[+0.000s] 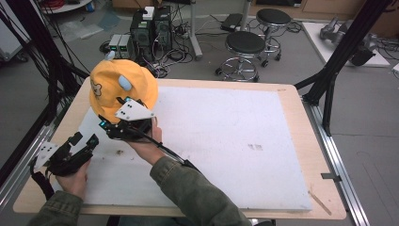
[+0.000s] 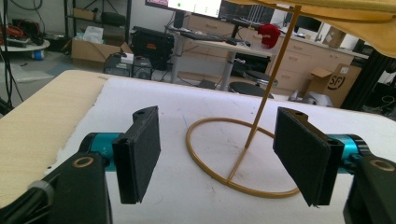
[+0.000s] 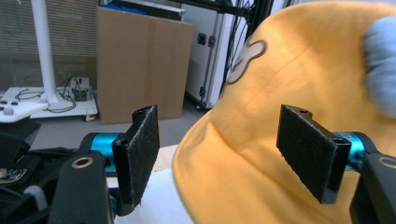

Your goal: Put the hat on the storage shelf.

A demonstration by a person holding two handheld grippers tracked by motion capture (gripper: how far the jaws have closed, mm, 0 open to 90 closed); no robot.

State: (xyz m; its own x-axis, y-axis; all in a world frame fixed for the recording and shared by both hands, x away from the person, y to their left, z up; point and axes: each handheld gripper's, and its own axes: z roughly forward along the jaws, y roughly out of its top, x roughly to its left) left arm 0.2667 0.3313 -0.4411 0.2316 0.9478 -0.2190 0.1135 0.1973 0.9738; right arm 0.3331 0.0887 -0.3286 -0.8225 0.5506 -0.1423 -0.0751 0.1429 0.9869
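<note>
A yellow cap (image 1: 120, 87) with a pale blue ear and a small bear patch sits on a thin stand at the table's far left. In the right gripper view the cap (image 3: 289, 70) looms close. My right gripper (image 1: 124, 102) is at its near brim, jaws open (image 3: 219, 156); the brim lies between them and the pads do not press on it. My left gripper (image 1: 84, 140) rests low at the front left, open and holding nothing (image 2: 217, 158). It looks at the stand's rod (image 2: 261, 100) and ring base, with the cap's underside (image 2: 336, 14) above.
A white foam board (image 1: 235, 141) covers most of the wooden table (image 1: 301, 122). Black frame posts stand at both sides. Beyond the far edge are two stools (image 1: 244, 44), computer towers (image 1: 150, 28) and loose cables on the floor.
</note>
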